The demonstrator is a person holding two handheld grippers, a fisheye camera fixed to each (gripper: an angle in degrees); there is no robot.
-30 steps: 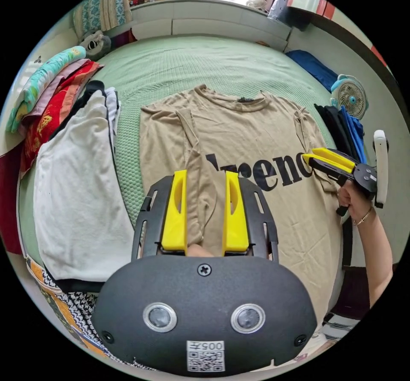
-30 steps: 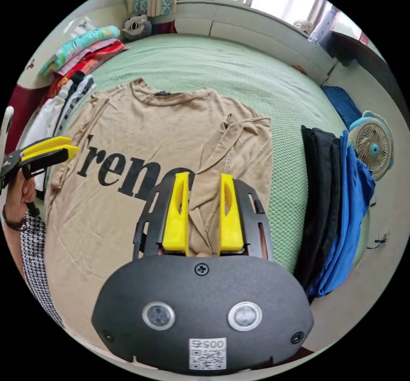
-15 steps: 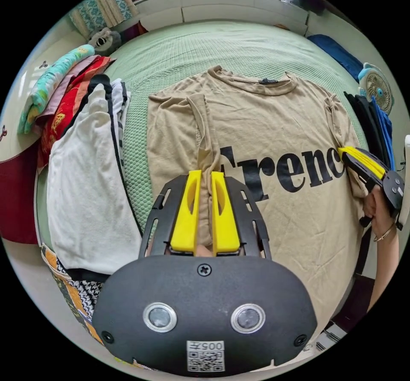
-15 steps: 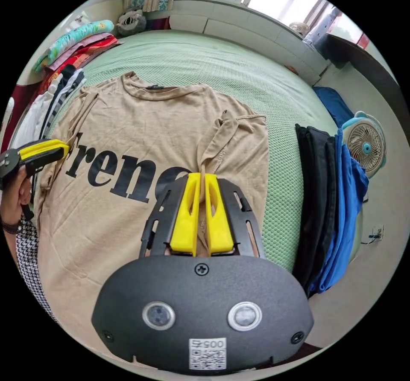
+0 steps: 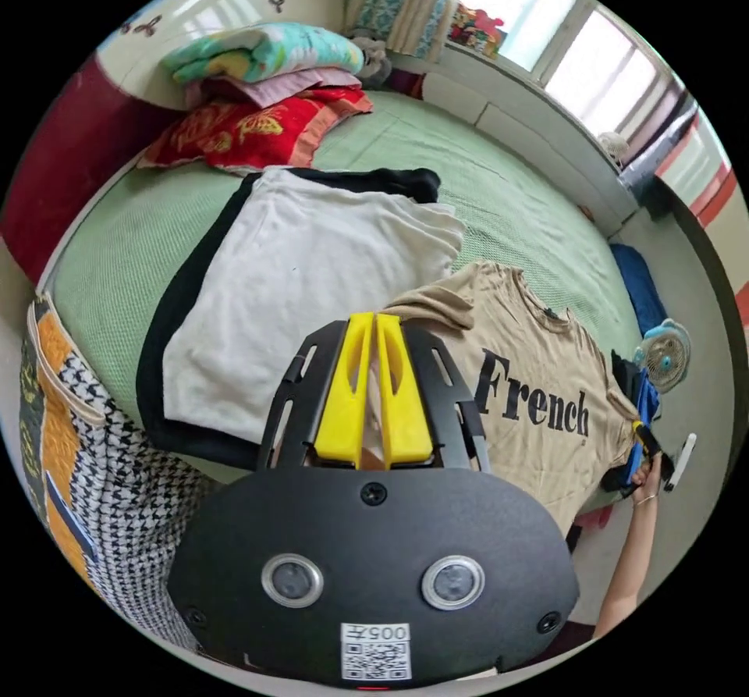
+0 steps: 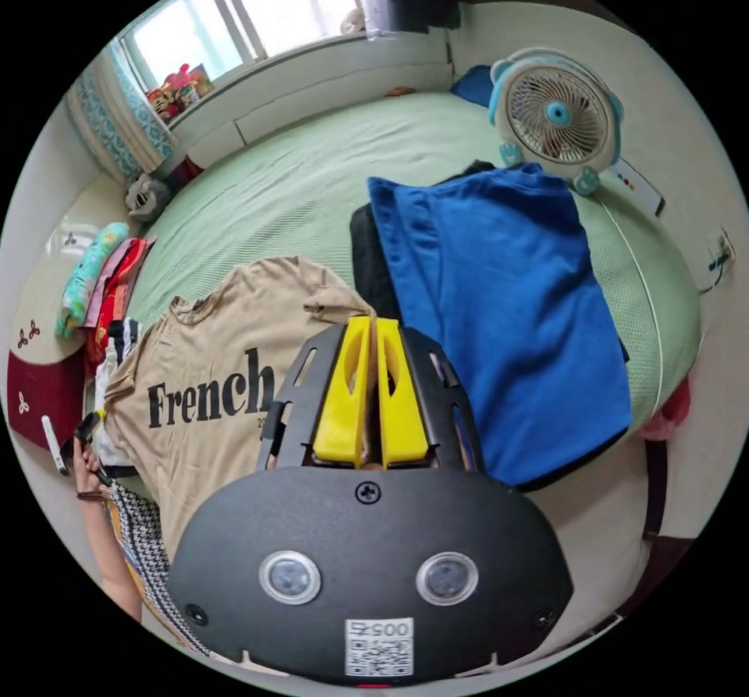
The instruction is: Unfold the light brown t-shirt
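Observation:
The light brown t-shirt (image 5: 538, 369) lies face up on the green bed, black lettering across its chest. In the left gripper view my left gripper (image 5: 373, 319) is shut on the shirt's left sleeve (image 5: 425, 308), drawn out toward the white garment. In the right gripper view the t-shirt (image 6: 211, 353) spreads left of my right gripper (image 6: 373, 324), which is shut on the right sleeve (image 6: 337, 305) at the edge of the blue garment. Each gripper also appears small at the shirt's far side: the right gripper (image 5: 644, 439) and the left gripper (image 6: 84, 430), each held by a hand.
A white garment on a black one (image 5: 296, 291) lies left of the shirt, with stacked bedding (image 5: 257, 96) beyond. A blue garment on dark clothes (image 6: 499, 307) lies right of it, a small fan (image 6: 557, 115) behind. The green bed (image 6: 312, 174) stretches toward the windows.
Both grippers have shut on the folded-in sleeves and pulled them outward to opposite sides. The sleeves are now off the chest and the whole word shows.

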